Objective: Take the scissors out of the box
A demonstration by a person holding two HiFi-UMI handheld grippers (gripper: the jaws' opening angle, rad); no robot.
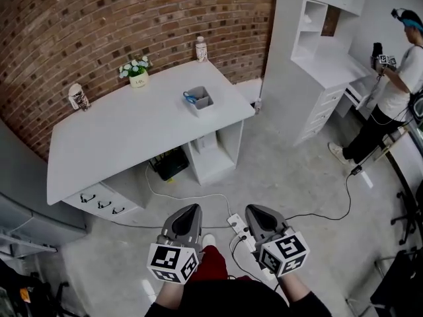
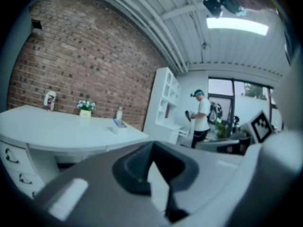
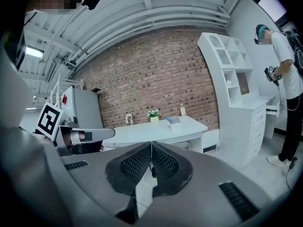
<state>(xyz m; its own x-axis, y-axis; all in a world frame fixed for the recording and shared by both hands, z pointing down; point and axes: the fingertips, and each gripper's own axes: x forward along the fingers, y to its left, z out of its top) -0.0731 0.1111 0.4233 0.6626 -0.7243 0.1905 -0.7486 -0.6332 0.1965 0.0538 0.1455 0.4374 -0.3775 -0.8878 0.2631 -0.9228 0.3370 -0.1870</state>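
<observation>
The left tool (image 1: pixel 190 211) and right tool (image 1: pixel 254 212) are held closed and empty (bottom centre), since the scissors (image 1: pixel 191 98) in the box (image 1: pixel 200 103), upper centre, are not yet reached.

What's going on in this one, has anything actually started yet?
Nothing is being handled yet. A person holds the left hand-held gripper and the right hand-held gripper low over the floor, both shut and empty, some way back from the white desk. The blue-handled scissors lie in the small grey box near the desk's right end, untouched. A second person stands by the white shelving at the right.
</observation>
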